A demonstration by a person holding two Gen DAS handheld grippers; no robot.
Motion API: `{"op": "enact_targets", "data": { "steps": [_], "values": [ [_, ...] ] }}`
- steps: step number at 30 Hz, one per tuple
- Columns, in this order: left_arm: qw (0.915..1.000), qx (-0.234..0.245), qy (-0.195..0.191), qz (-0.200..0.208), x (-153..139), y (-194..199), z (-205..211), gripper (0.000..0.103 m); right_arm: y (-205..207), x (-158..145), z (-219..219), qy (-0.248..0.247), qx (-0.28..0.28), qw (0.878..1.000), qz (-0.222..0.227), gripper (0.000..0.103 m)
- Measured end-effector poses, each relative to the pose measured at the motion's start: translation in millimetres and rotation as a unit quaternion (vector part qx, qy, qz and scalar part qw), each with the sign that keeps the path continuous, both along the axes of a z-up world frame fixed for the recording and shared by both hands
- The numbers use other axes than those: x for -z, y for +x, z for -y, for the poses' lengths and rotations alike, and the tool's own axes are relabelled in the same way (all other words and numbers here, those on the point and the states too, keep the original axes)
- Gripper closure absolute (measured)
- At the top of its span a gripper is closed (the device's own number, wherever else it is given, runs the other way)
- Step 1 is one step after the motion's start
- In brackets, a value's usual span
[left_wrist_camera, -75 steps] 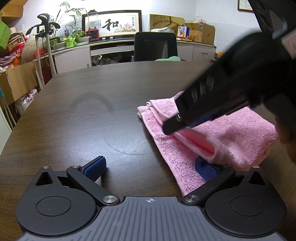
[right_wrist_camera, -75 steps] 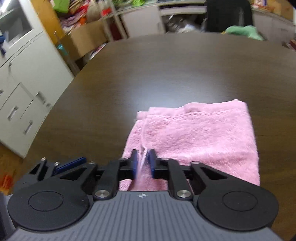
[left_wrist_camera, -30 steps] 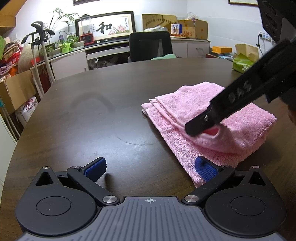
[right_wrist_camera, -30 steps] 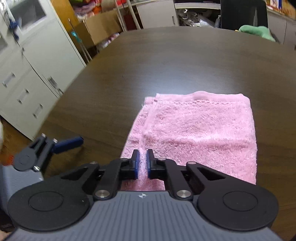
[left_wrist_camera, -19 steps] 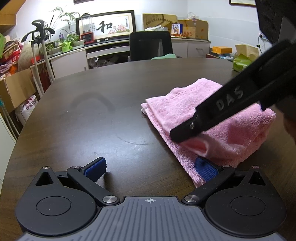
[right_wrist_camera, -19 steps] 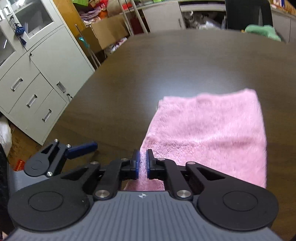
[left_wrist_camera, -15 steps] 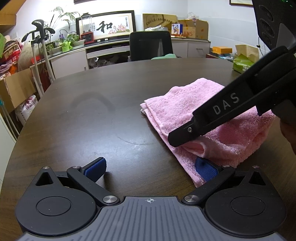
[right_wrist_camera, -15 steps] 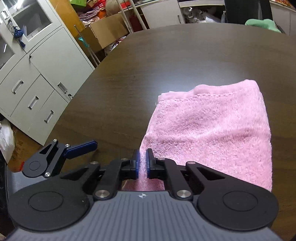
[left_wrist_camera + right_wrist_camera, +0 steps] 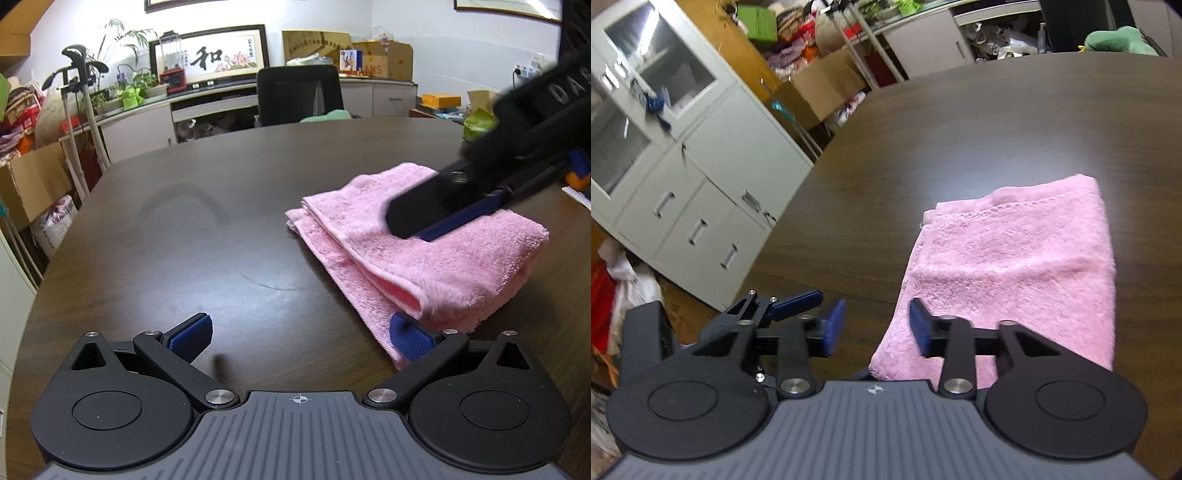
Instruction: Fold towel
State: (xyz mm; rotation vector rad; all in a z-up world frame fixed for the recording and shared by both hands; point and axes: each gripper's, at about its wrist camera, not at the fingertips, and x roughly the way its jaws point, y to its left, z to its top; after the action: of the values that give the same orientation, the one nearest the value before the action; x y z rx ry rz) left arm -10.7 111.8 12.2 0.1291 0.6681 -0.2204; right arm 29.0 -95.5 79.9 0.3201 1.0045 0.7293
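Observation:
A pink towel (image 9: 424, 251) lies folded in layers on the dark wooden table (image 9: 184, 229). It also shows in the right wrist view (image 9: 1015, 266). My left gripper (image 9: 299, 336) is open and empty, low over the table, with its right pad at the towel's near corner. My right gripper (image 9: 877, 326) is open and empty, held above the towel's near left edge. In the left wrist view the right gripper's black fingers (image 9: 443, 199) hover over the towel's top. The left gripper's body (image 9: 757, 317) shows at the lower left of the right wrist view.
A black office chair (image 9: 299, 96) stands at the table's far side. Low cabinets, boxes and plants line the back wall. Grey cabinets (image 9: 683, 177) stand beyond the table's left edge (image 9: 798, 206). Green and orange items (image 9: 476, 123) sit at the far right.
My right gripper has opened, let go of the towel and lifted up and back. The folded towel now lies flat. My left gripper has stayed open and nearly still.

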Motion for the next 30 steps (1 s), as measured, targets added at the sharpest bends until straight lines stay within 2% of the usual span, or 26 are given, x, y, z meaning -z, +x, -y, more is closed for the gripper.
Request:
{"op": "enact_targets", "data": {
  "steps": [5, 8, 10, 14, 17, 20, 23, 24, 25, 27, 29, 30],
  "values": [
    [0.9983, -0.029, -0.032, 0.038, -10.1, -9.8, -19.6, 0.0, 12.7, 55.3, 0.3, 0.079, -0.004, 0.993, -0.089, 0.061],
    [0.9981, -0.031, -0.036, 0.04, -13.0, -13.5, -21.8, 0.0, 17.0, 58.4, 7.8, 0.123, -0.005, 0.987, -0.101, 0.059],
    [0.9987, -0.028, -0.019, 0.037, -12.9, -18.1, -16.4, 0.0, 16.1, 51.4, 19.1, 0.148, -0.003, 0.984, -0.096, 0.058],
    [0.999, -0.016, -0.002, 0.042, -16.0, -21.0, -6.2, 0.0, 8.0, 32.2, 51.6, 0.159, 0.019, 0.986, -0.054, 0.058],
    [0.9986, -0.012, -0.01, 0.05, -21.4, -17.8, 4.3, 0.0, 3.9, 25.7, 80.1, 0.165, 0.047, 0.985, -0.029, 0.057],
    [0.9984, -0.01, -0.001, 0.055, -27.0, -6.9, 24.4, 0.0, 8.4, 28.4, 102.3, 0.176, 0.081, 0.981, -0.026, 0.057],
    [0.9977, 0.012, 0.032, 0.059, -23.6, 1.4, 47.0, 0.0, 16.5, 36.9, 119.0, 0.184, 0.103, 0.977, -0.034, 0.056],
    [0.9967, 0.016, 0.053, 0.06, -20.9, 3.4, 55.6, 0.0, 18.4, 40.3, 120.4, 0.182, 0.103, 0.977, -0.037, 0.053],
    [0.9946, 0.013, 0.081, 0.063, -16.8, 4.1, 62.9, 0.0, 20.2, 44.1, 120.9, 0.179, 0.101, 0.978, -0.041, 0.043],
    [0.9889, 0.005, 0.136, 0.061, -5.3, 6.9, 71.8, 0.0, 22.4, 54.4, 114.5, 0.164, 0.084, 0.982, -0.05, 0.044],
    [0.9896, 0.005, 0.132, 0.056, 0.0, 6.6, 68.6, 0.0, 22.7, 61.3, 108.5, 0.139, 0.077, 0.986, -0.051, 0.044],
    [0.9922, 0.005, 0.114, 0.05, 0.3, 7.4, 62.4, 0.0, 22.2, 63.2, 105.8, 0.125, 0.076, 0.988, -0.047, 0.044]
  ]
}}
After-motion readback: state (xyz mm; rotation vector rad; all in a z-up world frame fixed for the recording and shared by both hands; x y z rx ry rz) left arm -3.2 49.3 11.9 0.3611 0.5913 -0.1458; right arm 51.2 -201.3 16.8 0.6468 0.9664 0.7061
